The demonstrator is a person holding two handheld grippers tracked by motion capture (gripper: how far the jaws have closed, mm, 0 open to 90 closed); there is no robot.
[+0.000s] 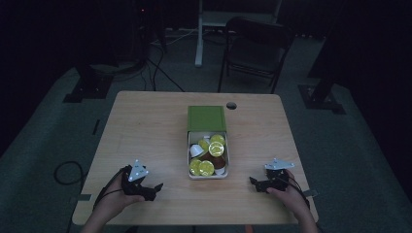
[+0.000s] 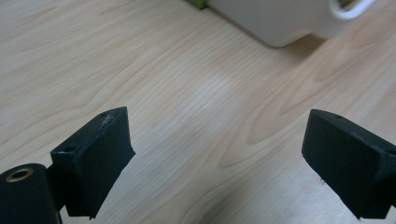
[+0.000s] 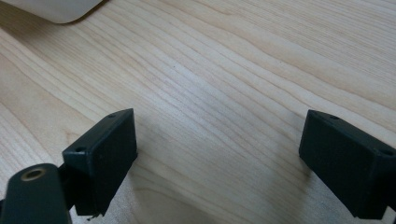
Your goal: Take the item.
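Your white tray (image 1: pixel 227 160) at the tabletop's middle holds yellow-lidded capsules (image 1: pixel 206 168), its green lid (image 1: pixel 206 118) toward the far edge. Your left gripper (image 1: pixel 156 187) and right gripper (image 1: pixel 252 181) rest near the front corners, jaws apart, empty.

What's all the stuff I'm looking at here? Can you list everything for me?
Table: one, light wood, centre of the room.
Tray: one, white, middle of the table, holding capsules.
Capsules: several, mostly yellow-green, some white and brown, piled in the tray; exact count unclear.
Box: one, green, at the tray's far end; touching or overlapping it, cannot tell which.
Hole: one, dark, round, in the table beyond the box.
Chair: one, dark, on the floor behind the table.
Left gripper: one, black, near left table edge, jaws open, empty.
Right gripper: one, black, near right, jaws open, empty.
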